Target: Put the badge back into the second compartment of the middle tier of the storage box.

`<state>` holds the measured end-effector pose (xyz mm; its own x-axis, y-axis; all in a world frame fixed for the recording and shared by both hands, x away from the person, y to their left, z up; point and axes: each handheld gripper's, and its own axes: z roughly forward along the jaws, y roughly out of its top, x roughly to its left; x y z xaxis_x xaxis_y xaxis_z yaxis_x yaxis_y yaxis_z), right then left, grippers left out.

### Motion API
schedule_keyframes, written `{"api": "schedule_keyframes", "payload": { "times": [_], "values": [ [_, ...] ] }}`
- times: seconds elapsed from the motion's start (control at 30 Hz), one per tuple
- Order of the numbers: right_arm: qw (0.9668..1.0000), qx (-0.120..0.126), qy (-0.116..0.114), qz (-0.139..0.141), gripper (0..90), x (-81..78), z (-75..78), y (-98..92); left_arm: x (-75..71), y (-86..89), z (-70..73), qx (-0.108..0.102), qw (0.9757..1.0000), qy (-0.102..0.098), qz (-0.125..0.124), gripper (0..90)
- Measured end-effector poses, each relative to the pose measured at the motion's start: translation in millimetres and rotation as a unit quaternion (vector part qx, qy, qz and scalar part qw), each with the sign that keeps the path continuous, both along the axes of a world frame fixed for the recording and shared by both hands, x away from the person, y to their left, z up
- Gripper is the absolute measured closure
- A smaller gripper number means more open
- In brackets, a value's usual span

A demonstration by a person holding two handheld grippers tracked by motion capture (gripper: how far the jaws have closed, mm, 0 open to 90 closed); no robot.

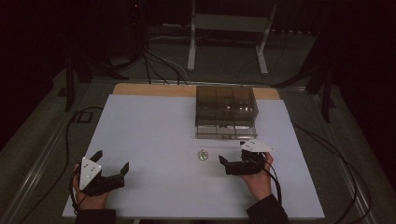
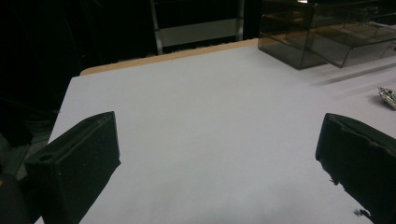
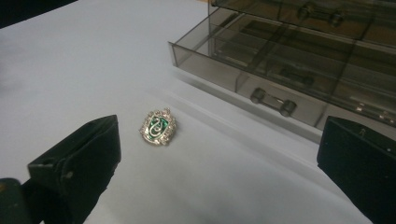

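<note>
A small silver badge with a green crest lies flat on the white table top, in front of a smoked clear drawer box. In the right gripper view the badge rests just ahead of the left jaw, and the box has a low drawer drawn out toward me. My right gripper sits just right of the badge, open and holding nothing. My left gripper is open near the front left corner, far from the badge, with bare table between its jaws.
The drawer box stands at the far middle-right of the table, by the wooden back edge. White metal stand legs and cables lie on the floor behind. A cable runs along the table's right side.
</note>
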<state>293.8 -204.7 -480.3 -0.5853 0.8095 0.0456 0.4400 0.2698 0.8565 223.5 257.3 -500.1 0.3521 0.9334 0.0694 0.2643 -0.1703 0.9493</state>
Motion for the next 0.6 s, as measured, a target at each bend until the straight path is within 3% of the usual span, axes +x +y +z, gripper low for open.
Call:
{"api": "schedule_keyframes", "payload": {
  "times": [0.5,0.6],
  "values": [
    [0.9999,-0.009,0.008,0.008,0.0,15.3,3.5,22.8,-0.1,0.0,0.0,0.0,1.0,-0.002,0.0,0.5],
    [0.9996,-0.01,0.026,0.01,0.9,19.6,2.3,28.6,0.0,0.0,-0.1,-0.001,1.0,-0.002,0.0,0.5]
  ]
}}
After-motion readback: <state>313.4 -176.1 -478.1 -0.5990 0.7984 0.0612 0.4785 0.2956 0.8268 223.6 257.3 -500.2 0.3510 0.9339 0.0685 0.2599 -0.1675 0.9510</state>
